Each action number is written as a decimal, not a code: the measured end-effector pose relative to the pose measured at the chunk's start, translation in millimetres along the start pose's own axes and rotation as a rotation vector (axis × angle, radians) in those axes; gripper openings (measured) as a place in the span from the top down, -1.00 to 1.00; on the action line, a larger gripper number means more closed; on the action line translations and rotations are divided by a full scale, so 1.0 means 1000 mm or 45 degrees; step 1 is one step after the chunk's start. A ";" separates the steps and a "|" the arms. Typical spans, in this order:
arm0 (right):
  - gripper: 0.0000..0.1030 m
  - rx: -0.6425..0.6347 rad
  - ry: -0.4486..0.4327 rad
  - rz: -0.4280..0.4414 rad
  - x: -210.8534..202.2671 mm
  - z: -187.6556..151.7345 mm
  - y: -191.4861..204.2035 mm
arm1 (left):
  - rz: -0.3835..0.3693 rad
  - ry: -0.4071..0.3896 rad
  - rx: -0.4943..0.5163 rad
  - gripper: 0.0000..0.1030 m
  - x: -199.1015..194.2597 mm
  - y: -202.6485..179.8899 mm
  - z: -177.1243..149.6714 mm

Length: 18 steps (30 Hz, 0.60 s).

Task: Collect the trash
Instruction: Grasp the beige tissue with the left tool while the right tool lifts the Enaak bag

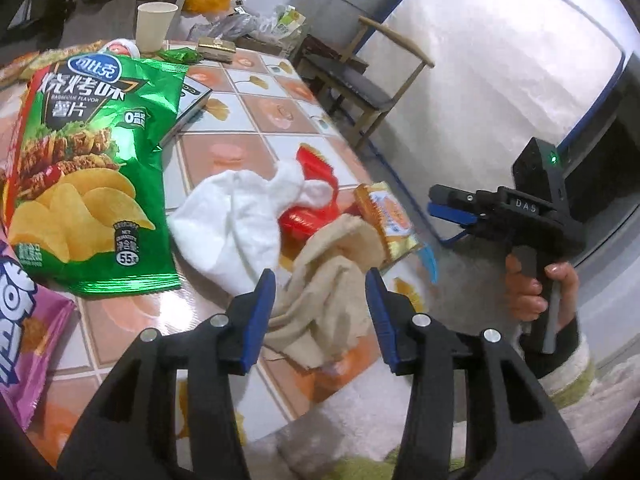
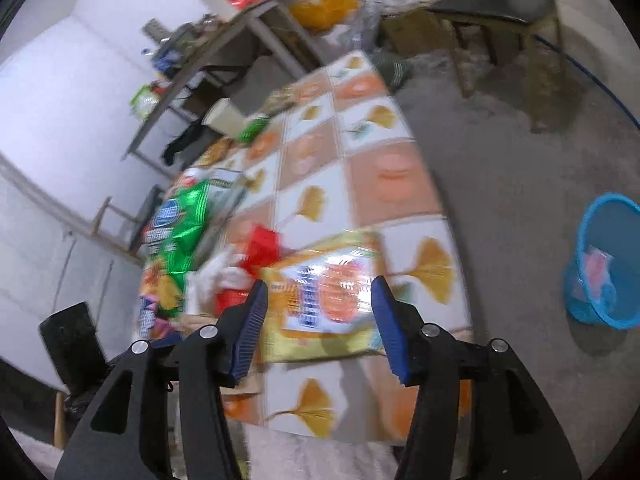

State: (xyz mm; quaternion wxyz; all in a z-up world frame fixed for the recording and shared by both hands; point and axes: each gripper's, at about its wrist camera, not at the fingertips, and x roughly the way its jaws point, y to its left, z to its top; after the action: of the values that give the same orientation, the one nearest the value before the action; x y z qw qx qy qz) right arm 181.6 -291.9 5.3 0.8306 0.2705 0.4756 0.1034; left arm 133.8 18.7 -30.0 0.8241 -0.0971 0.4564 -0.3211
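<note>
The left wrist view shows a heap of litter on the tiled-pattern table point(image 1: 256, 148): a green crisp bag point(image 1: 92, 160), a white crumpled cloth point(image 1: 232, 220), a red wrapper point(image 1: 312, 168), a gold snack packet point(image 1: 388, 220) and a beige cloth point(image 1: 332, 280). My left gripper point(image 1: 320, 280) hovers open over the beige cloth, pads apart from it. My right gripper point(image 1: 452, 208), held by a hand point(image 1: 532, 280), is off the table's right edge. From its own blurred view the right gripper point(image 2: 319, 286) stands open above the gold packet point(image 2: 328, 292), with the red wrapper point(image 2: 262, 248) to the left.
A blue plastic basket point(image 2: 608, 264) holding some litter stands on the floor right of the table. A paper cup point(image 1: 154, 26) and a purple bag point(image 1: 20, 320) are also on the table. A wooden chair point(image 1: 360, 84) and a cluttered side table point(image 2: 224, 40) stand beyond.
</note>
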 end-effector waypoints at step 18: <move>0.30 -0.167 0.102 -0.228 0.043 -0.013 0.013 | 0.233 0.033 0.384 -0.31 0.020 -0.046 -0.020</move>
State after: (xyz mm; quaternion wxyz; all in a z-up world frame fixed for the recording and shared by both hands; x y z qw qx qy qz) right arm 194.4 -258.0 -24.5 0.8328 0.1678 0.5228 0.0703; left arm 104.6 -26.5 -34.3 0.8491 0.0740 0.4206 -0.3108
